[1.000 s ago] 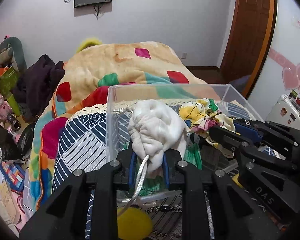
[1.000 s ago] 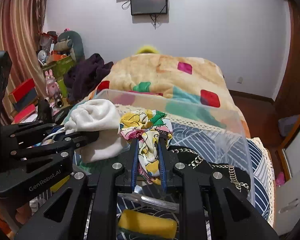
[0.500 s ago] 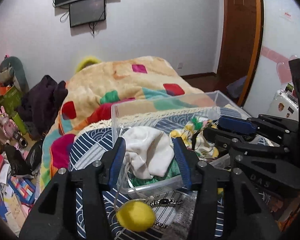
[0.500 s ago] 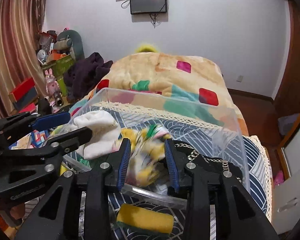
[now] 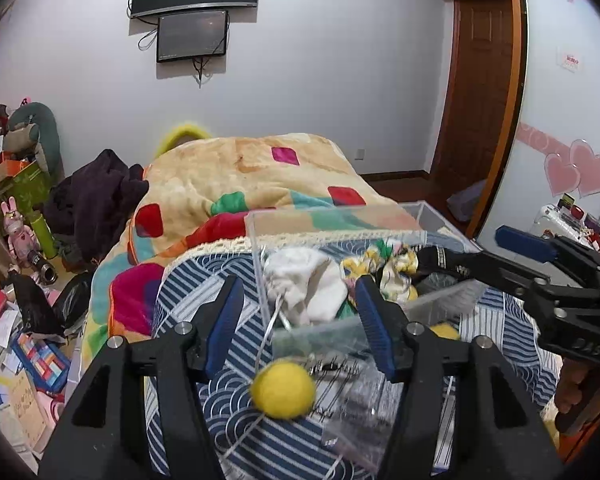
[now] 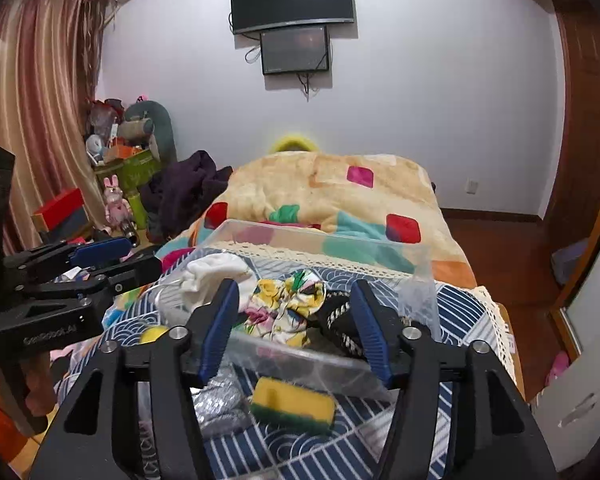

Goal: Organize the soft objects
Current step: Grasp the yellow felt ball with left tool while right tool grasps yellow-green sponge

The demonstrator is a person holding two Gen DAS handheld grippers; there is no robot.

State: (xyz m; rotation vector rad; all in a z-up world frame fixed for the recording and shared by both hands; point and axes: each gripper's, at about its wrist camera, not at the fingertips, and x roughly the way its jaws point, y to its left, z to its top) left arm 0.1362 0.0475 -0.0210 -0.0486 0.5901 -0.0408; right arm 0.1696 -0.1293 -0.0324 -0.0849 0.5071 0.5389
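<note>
A clear plastic bin stands on a blue striped cloth. A white soft bundle and a yellow floral cloth lie inside it, with a dark studded item beside them. My left gripper is open and empty, just in front of the bin. My right gripper is open and empty, at the bin's near wall. A yellow ball on a silver cord and a yellow-green sponge lie outside the bin.
A bed with a patchwork blanket lies behind the bin. Dark clothes and clutter fill the left floor. A silvery pouch lies by the sponge. A wooden door is at right.
Both grippers opened and let go: the white bundle and the floral cloth dropped into the bin. Both grippers then drew back from the bin.
</note>
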